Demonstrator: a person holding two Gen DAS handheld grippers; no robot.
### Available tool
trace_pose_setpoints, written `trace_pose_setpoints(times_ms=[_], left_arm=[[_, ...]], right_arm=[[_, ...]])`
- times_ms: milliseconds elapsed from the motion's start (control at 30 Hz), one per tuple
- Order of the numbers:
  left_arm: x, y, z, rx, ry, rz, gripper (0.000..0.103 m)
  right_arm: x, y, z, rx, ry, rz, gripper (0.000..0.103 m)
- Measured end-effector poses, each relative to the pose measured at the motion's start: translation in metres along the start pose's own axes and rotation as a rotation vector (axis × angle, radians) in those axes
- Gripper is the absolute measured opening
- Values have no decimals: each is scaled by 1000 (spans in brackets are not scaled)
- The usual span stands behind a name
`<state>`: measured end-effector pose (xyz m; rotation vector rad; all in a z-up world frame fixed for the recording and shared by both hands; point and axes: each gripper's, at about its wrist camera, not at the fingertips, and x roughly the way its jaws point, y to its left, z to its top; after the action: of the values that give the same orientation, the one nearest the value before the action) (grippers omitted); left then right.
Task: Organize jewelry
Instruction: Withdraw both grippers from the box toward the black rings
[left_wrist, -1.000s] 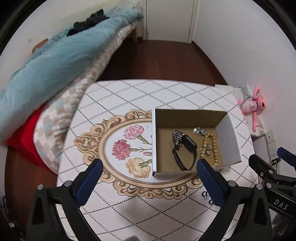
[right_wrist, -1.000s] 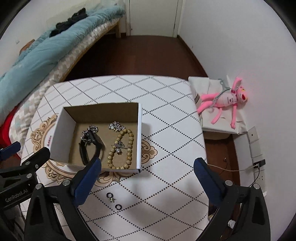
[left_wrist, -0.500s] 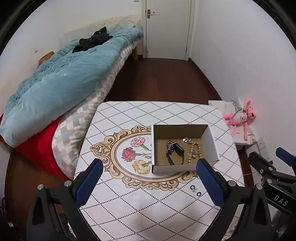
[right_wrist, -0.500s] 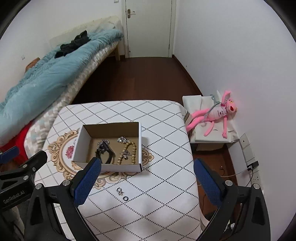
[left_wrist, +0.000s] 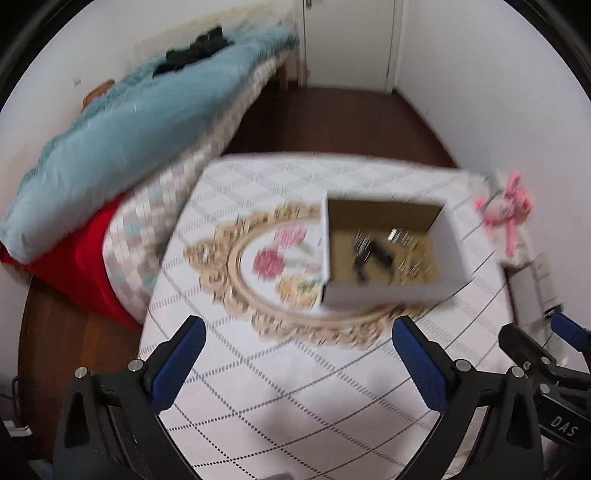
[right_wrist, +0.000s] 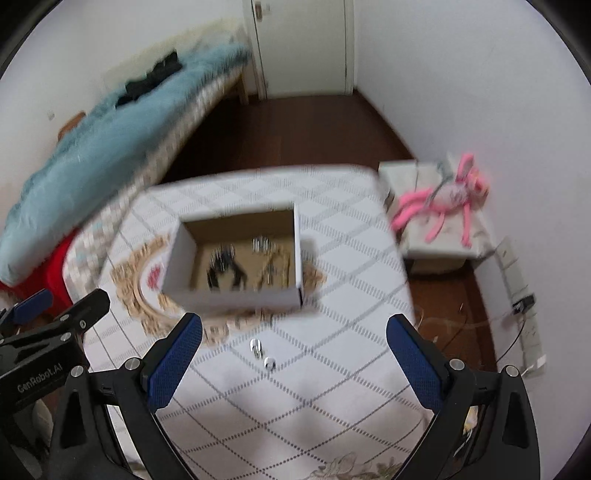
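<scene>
A white cardboard box (left_wrist: 384, 291) (right_wrist: 236, 297) stands on the patterned table. Inside it lie a black band (left_wrist: 371, 258) (right_wrist: 225, 271), a silver chain and a beige bead bracelet (left_wrist: 421, 264) (right_wrist: 275, 269). Small rings (right_wrist: 262, 352) lie loose on the table in front of the box, seen only in the right wrist view. My left gripper (left_wrist: 295, 365) is open and empty, above the table short of the box. My right gripper (right_wrist: 295, 363) is open and empty, just above the rings. Both views are blurred.
A bed with a teal duvet (left_wrist: 122, 136) (right_wrist: 92, 158) and red sheet (left_wrist: 74, 269) flanks the table's left. A pink plush toy (right_wrist: 443, 199) (left_wrist: 506, 210) lies on a low white stand at the right wall. Dark wood floor and a door (right_wrist: 306, 48) lie beyond.
Both grippers first pulled up and back from the table, then dropped closer again; the box looks larger than half a second ago. Both stay open and empty.
</scene>
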<state>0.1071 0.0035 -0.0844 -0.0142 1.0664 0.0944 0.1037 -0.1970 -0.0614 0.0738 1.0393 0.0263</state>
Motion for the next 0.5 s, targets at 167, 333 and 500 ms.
trace_pose_setpoints(times_ms=[167, 333, 500], left_arm=[[49, 7, -33, 1, 123, 26, 103], [71, 12, -53, 18, 165, 72, 103], [81, 16, -63, 15, 190, 89, 103]], right_arm=[[62, 1, -36, 4, 103, 51, 94], [110, 9, -69, -11, 164, 90, 72], [130, 15, -82, -26, 161, 85, 54]])
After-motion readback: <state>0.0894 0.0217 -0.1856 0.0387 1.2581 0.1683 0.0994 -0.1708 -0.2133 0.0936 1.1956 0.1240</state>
